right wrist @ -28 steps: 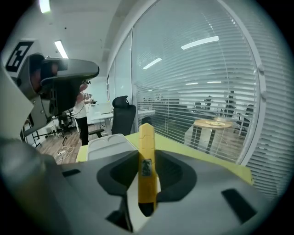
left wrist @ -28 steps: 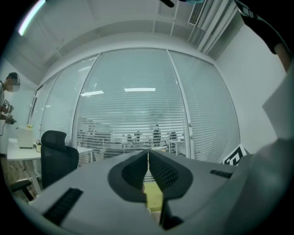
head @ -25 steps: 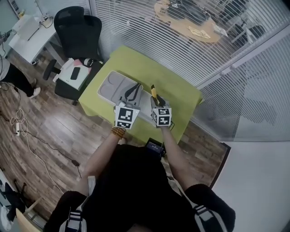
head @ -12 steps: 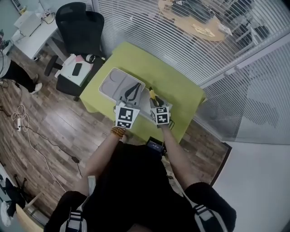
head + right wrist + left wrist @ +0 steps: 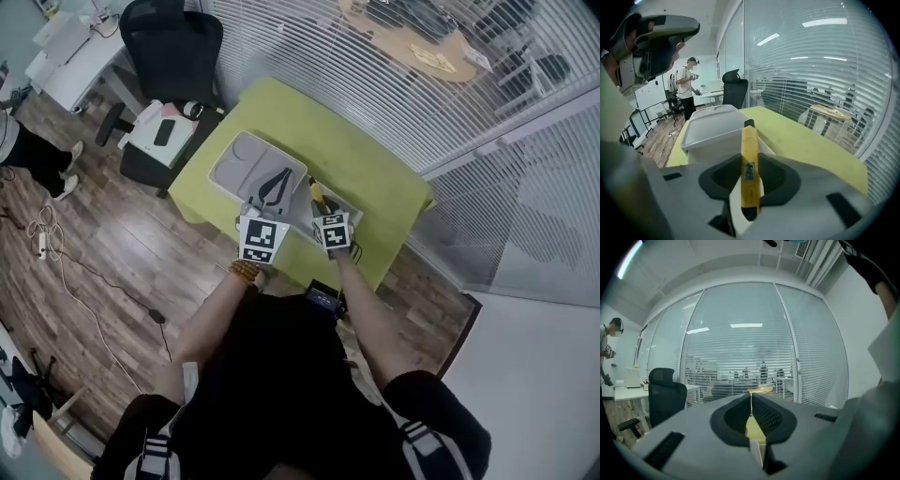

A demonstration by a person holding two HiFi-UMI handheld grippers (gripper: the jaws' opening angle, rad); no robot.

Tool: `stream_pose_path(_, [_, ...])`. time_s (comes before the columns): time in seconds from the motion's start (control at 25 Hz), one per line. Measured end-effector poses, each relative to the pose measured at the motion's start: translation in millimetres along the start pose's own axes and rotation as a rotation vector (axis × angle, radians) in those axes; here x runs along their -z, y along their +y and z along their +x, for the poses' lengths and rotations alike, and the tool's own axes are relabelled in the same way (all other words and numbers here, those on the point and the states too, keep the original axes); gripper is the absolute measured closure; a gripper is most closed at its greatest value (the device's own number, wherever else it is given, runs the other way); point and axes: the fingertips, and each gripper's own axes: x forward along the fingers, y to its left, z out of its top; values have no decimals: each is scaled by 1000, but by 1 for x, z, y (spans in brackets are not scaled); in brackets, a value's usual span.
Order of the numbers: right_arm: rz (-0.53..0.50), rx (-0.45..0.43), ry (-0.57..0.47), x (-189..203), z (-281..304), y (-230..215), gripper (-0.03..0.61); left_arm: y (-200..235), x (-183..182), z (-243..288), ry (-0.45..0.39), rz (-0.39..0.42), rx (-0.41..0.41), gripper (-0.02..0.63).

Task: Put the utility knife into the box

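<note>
Bright, even office light; strong fisheye.
Ceiling lights (image 5: 746, 326) glare on the blinds (image 5: 740, 352), dark rounded corners in both gripper views, left gripper (image 5: 751, 399) soft up close, shadows faint, head view sharp.

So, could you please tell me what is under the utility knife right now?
Held in the right gripper, the utility knife hangs above the rim of the white box and the yellow-green table. The gripper's own body covers whatever lies directly below, including the box's inside.
</note>
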Motion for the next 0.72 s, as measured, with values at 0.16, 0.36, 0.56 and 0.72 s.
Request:
stream_pose_path(0.16, [9,-16,42,10,8,4,469,1,3,-1,10,2,-5,595])
stream_pose_path(0.36, [-2,-32,96,25,18,10,469,5,6,-4,13,-20,-17,595])
stream_pose_path(0.56, [4,-43,146,37,27,7,469,5,8,-3,16,-26,-21,595])
stream_pose_path(0.72, [-7,-39,164,38,32,6,469,6,17,-7,34,-30,-24,595])
